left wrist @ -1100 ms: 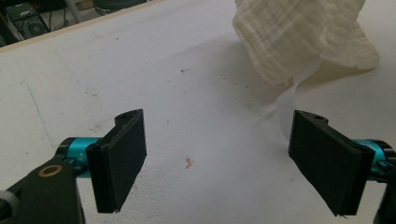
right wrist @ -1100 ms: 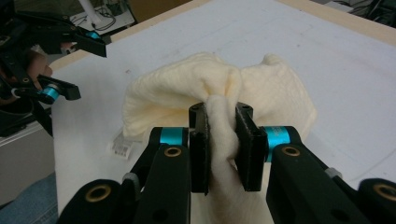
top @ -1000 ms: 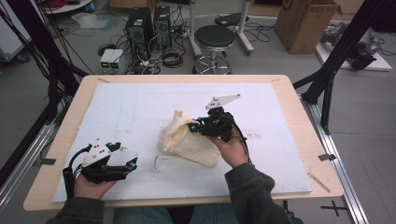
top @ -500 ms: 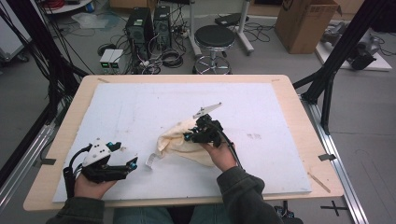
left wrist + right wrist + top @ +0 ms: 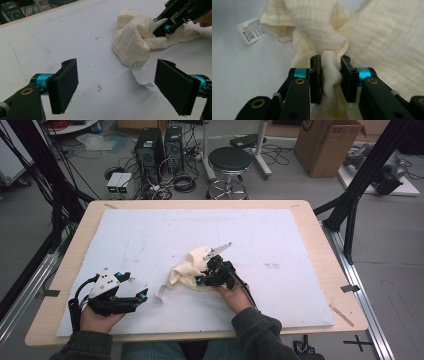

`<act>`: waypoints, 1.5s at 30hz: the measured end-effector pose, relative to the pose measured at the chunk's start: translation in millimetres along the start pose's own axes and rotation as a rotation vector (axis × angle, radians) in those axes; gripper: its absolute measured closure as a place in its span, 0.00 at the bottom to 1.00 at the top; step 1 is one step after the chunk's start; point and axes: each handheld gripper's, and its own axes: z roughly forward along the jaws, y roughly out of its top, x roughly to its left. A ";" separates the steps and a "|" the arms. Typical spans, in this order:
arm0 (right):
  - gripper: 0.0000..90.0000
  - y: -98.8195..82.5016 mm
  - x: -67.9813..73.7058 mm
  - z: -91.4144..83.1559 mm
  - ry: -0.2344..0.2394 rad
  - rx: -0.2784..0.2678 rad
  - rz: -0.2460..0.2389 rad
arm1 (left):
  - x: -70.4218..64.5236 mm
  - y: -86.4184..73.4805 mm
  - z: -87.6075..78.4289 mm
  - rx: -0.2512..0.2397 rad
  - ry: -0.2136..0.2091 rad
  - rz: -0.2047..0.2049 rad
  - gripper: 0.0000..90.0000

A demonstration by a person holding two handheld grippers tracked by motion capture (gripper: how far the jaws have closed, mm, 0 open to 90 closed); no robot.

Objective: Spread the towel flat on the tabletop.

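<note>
**Right gripper view: cloth pinched in a loosening grip**

Right gripper view shows the right tool (image 5: 329, 75) with a thick fold of the cream cloth (image 5: 372, 32) bunched between its two black pads, which stand narrow and press the fabric from both sides. Its jaws have just been opening a little, with that fold between them, so the hold looks light.

What could go wrong: if the pads ease further while the hand is low over the tabletop (image 5: 280, 235), the fold could slip out and the cloth would drop back in a heap, crumpled rather than spread. Only one bunched ridge is caught, so a pull from here would likely drag the whole bundle along the white surface instead of opening it out. The paper label (image 5: 140, 65) hangs off the near edge of the cloth and lies on the tabletop; it could snag or fold under if the cloth is dragged that way.

In the high view the cloth (image 5: 187, 267) sits near the middle of the tabletop, toward the person's side, touching the right tool (image 5: 202, 279). It is a soft, waffle-textured, pale cream piece, rumpled into loose folds with no flat edge laid out.

Left tool (image 5: 116, 87) rests well apart on the left, its jaws standing wide with nothing between them, aimed toward the cloth's (image 5: 132, 40) label.
</note>
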 end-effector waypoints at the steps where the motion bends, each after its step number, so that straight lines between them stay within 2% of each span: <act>1: 0.78 -1.6 2.0 -0.2 0.002 -0.004 -0.009 | 0.1 0.1 0.1 0.001 -0.001 0.003 0.22; 2: 0.78 -1.6 2.0 -0.2 0.002 -0.004 -0.009 | 0.1 0.2 0.3 0.000 -0.003 0.003 0.22; 3: 0.71 -1.7 2.6 -0.9 -0.001 -0.002 -0.005 | -0.3 0.2 0.4 0.001 -0.005 0.002 0.22; 4: 0.71 -1.7 2.6 -0.9 -0.001 -0.002 -0.005 | -0.5 0.2 0.4 0.001 -0.004 0.002 0.22; 5: 0.67 -1.8 1.7 -1.9 0.002 -0.011 -0.002 | -0.7 0.3 0.4 0.002 -0.005 0.002 0.22; 6: 0.58 -1.4 1.6 -5.6 0.003 -0.032 0.000 | -0.6 0.2 0.5 0.000 -0.004 0.001 0.22; 7: 0.58 -1.4 1.6 -5.6 0.003 -0.032 0.000 | -0.5 0.1 0.5 0.001 -0.005 0.001 0.22; 8: 0.51 -0.1 0.4 -11.5 0.017 -0.054 0.000 | -0.2 0.1 0.6 0.001 -0.006 0.001 0.22; 9: 0.51 -0.1 0.4 -11.5 0.017 -0.054 0.000 | -0.1 -0.1 0.7 0.002 -0.003 0.002 0.22; 11: 0.46 2.3 -1.0 -24.5 -0.004 -0.085 -0.022 | -0.1 -0.1 0.8 0.002 -0.003 0.002 0.22; 12: 0.46 2.3 -1.0 -24.5 -0.004 -0.085 -0.022 | -0.2 -0.2 1.0 0.001 -0.004 0.001 0.22; 15: 0.43 3.3 -5.0 -38.7 -0.026 -0.115 -0.033 | -0.7 -0.1 1.2 0.002 -0.002 0.001 0.22; 18: 0.44 1.5 -9.4 -49.4 -0.025 -0.126 -0.048 | -1.0 0.1 1.7 0.003 -0.006 0.002 0.22; 22: 0.44 -3.7 -10.7 -57.1 -0.019 -0.103 -0.075 | -1.2 0.1 2.2 0.004 -0.007 0.004 0.22; 25: 0.44 -7.6 -6.8 -58.1 -0.008 -0.092 -0.117 | -1.5 0.3 3.0 0.007 -0.008 0.003 0.22; 27: 0.44 -9.1 -2.6 -54.3 0.019 -0.076 -0.152 | -2.1 0.6 3.6 0.007 -0.011 0.003 0.22; 30: 0.48 -10.1 3.0 -44.2 0.031 -0.033 -0.201 | -2.3 0.9 4.2 0.008 -0.015 0.008 0.22; 31: 0.50 -10.0 4.2 -40.3 0.019 -0.010 -0.215 | -2.2 1.0 4.2 0.009 -0.015 0.008 0.22; 33: 0.67 -10.2 4.8 -33.8 0.003 0.016 -0.226 | -2.1 1.0 4.4 0.007 -0.017 0.006 0.22; 35: 0.81 -11.1 3.7 -29.2 0.026 0.029 -0.208 | -2.0 0.8 4.4 0.007 -0.016 0.006 0.22; 36: 0.90 -11.3 5.3 -28.8 0.053 0.046 -0.197 | -2.0 0.6 4.5 0.006 -0.016 0.003 0.22; 40: 0.91 -8.9 10.4 -34.1 0.083 0.032 -0.180 | -1.2 0.6 4.2 0.007 -0.015 0.003 0.22; 45: 0.91 0.3 25.4 -49.1 0.115 0.020 -0.189 | -1.7 0.7 3.7 0.003 -0.015 0.002 0.22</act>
